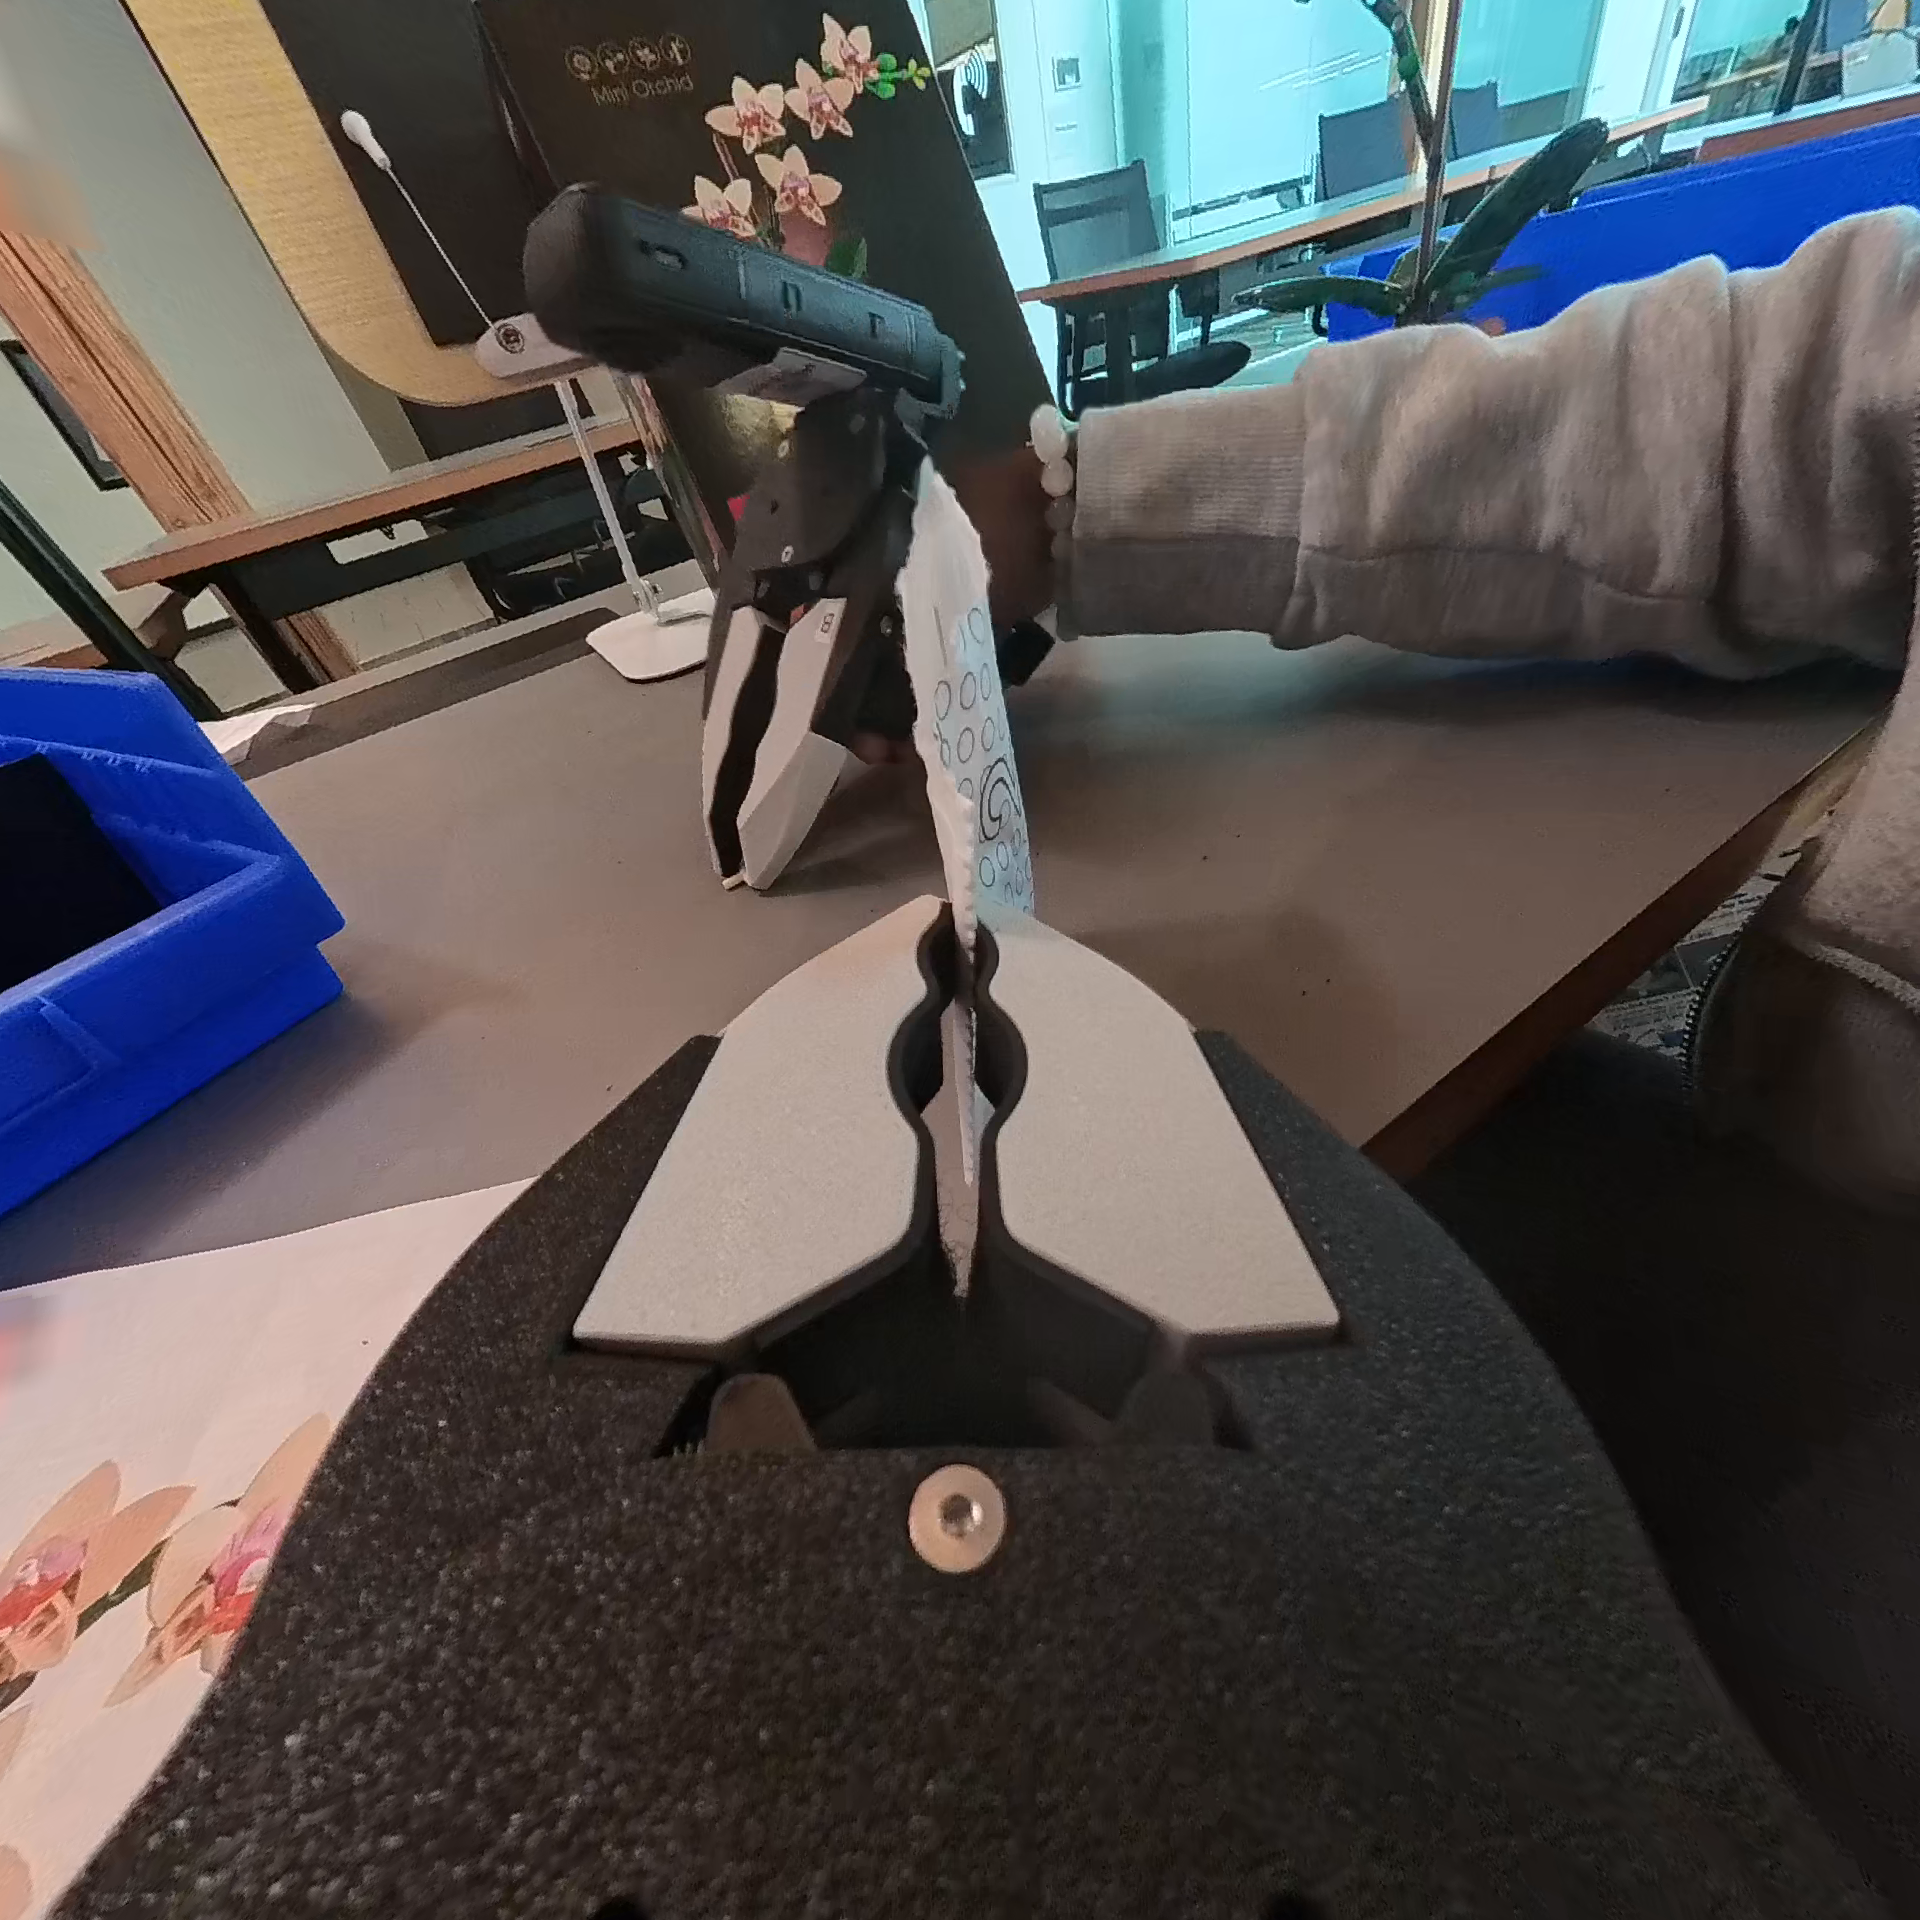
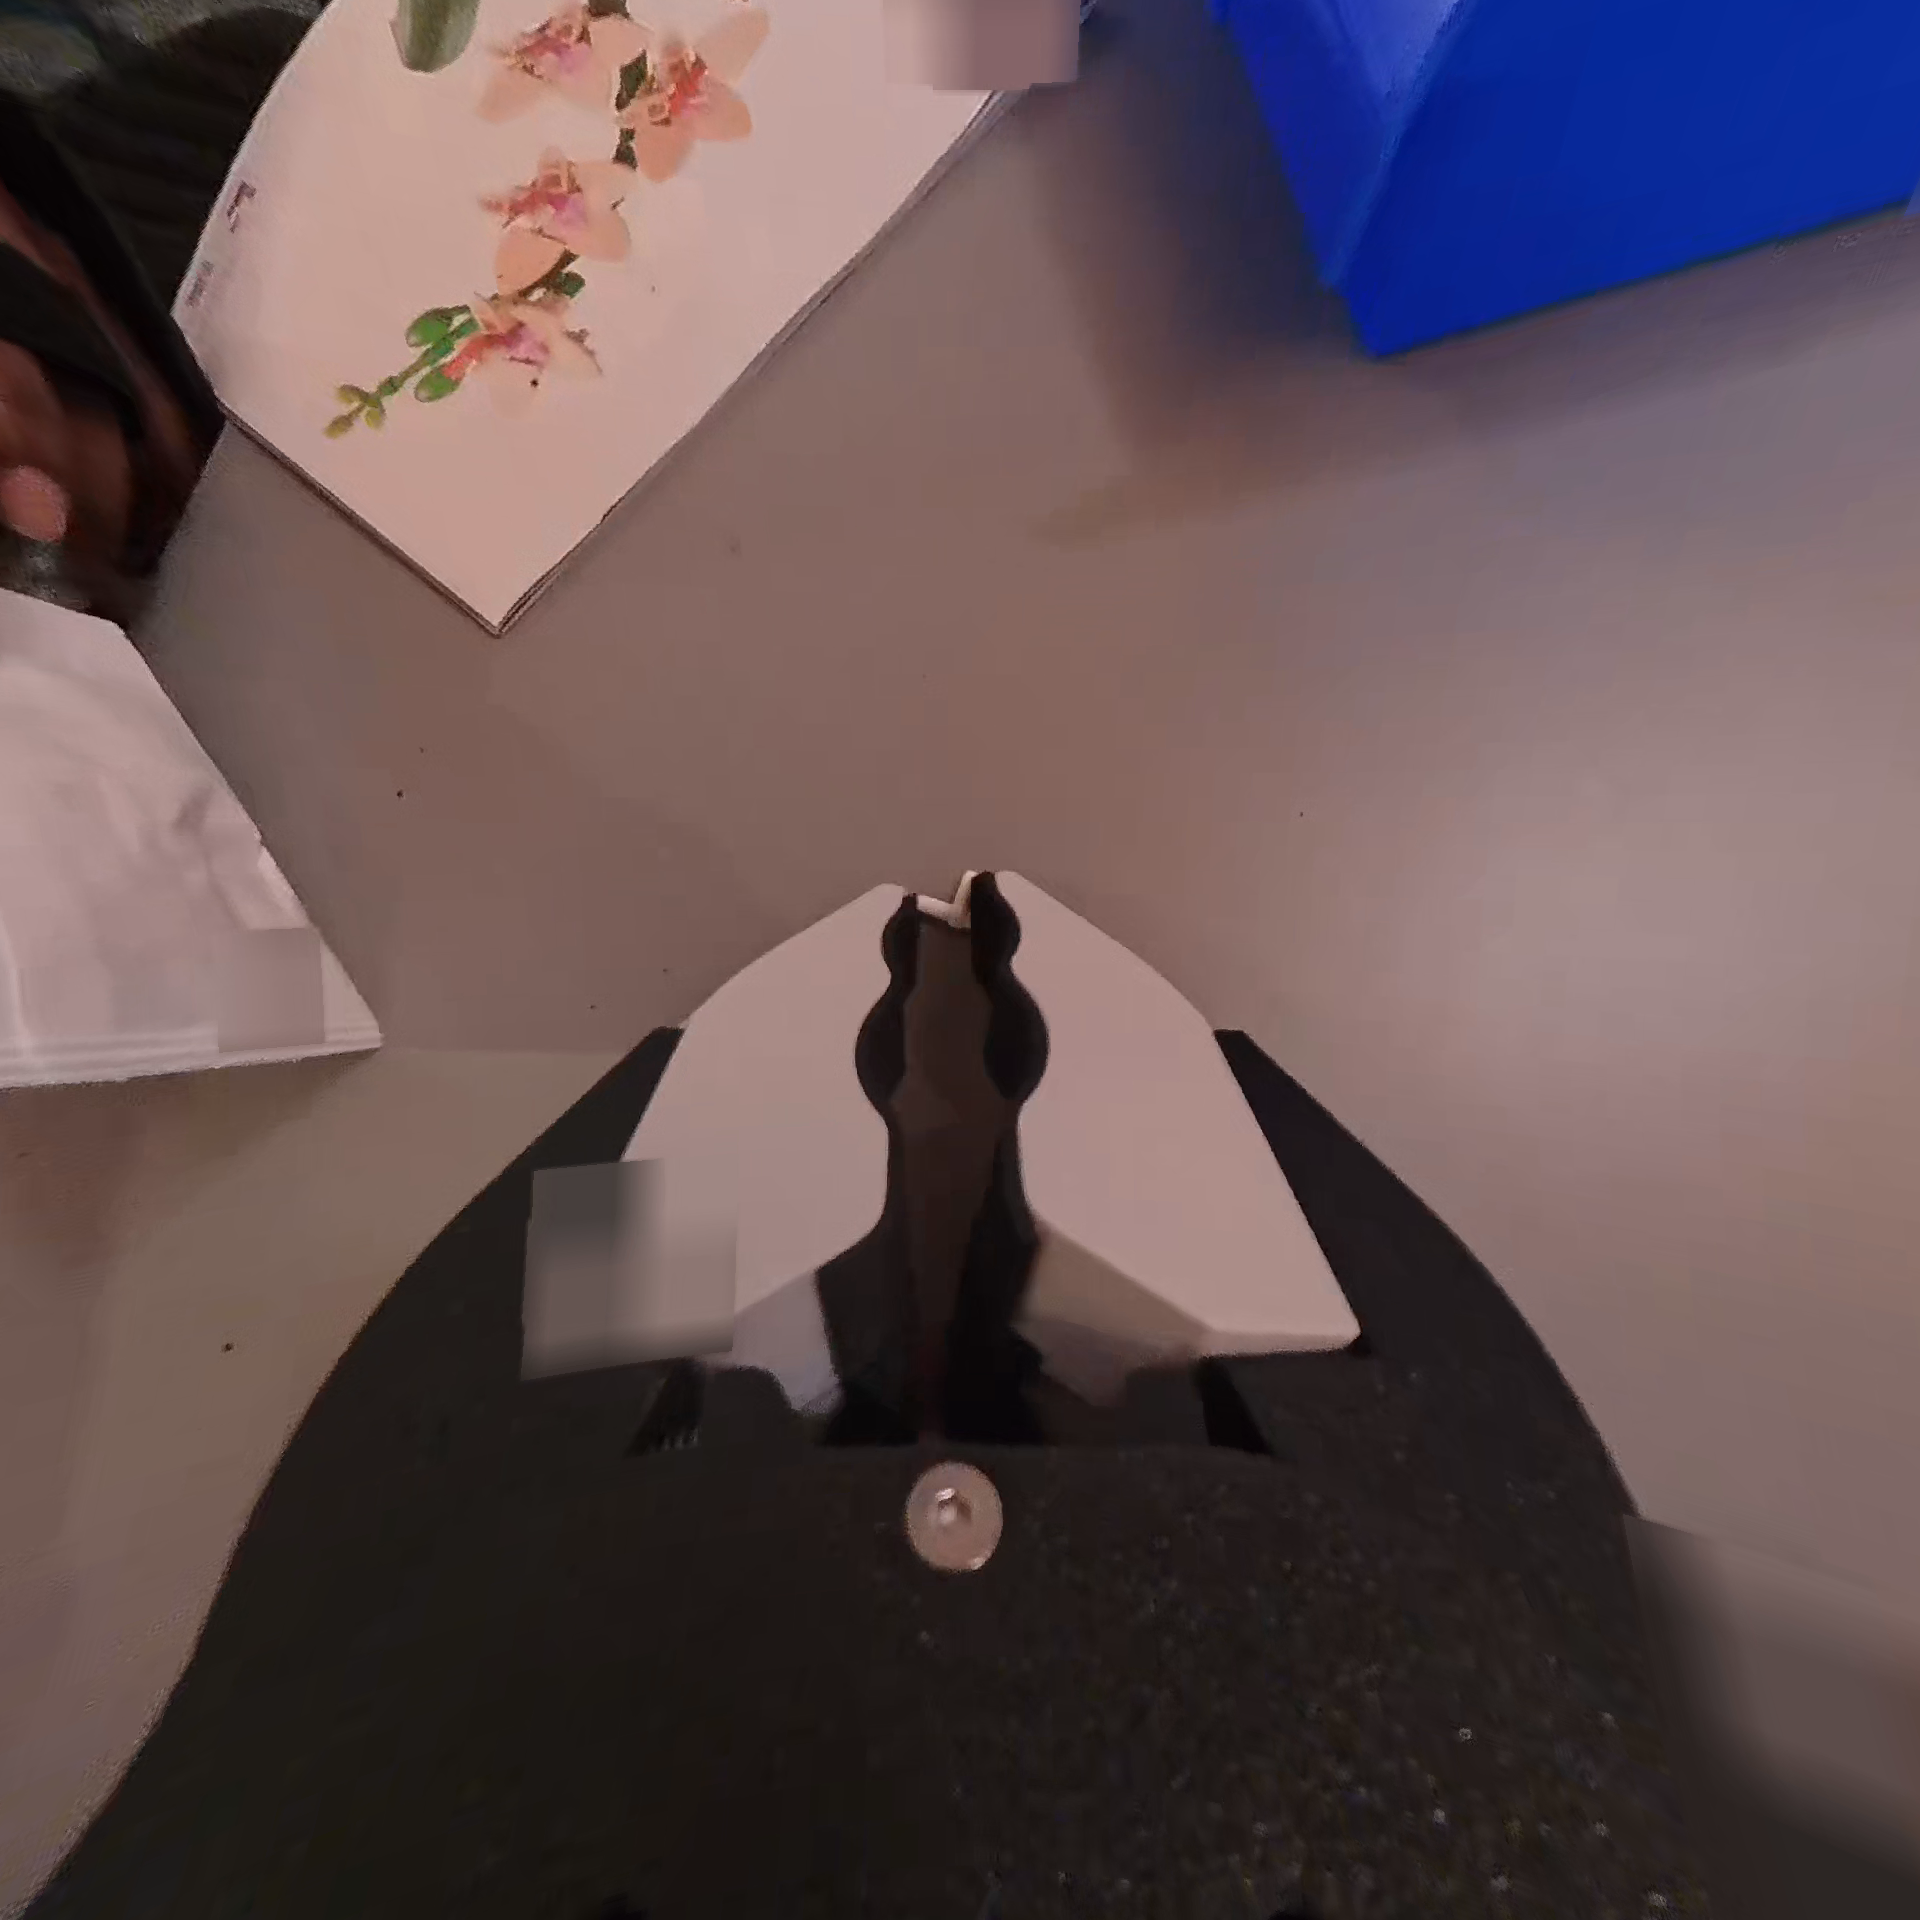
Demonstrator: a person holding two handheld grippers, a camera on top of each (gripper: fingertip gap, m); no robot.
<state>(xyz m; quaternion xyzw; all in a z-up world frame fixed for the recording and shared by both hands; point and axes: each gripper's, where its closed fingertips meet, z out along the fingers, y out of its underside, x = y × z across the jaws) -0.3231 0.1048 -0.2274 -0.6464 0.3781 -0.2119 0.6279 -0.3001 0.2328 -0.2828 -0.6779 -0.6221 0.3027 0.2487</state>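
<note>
Our left gripper (image 1: 961, 935) pinches the serrated edge of a thin, light, floppy paper packet (image 1: 971, 727) rising toward twelve o'clock, while our right gripper (image 2: 951, 904), fingers nearly closed, nips a small white scrap (image 2: 948, 906) above the grey table (image 2: 1351, 831).

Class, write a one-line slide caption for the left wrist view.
Left gripper clamps a white paper bag; right gripper points down at the grey table.

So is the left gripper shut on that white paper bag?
Shut: the left gripper pinches the white paper bag's serrated edge.
</note>
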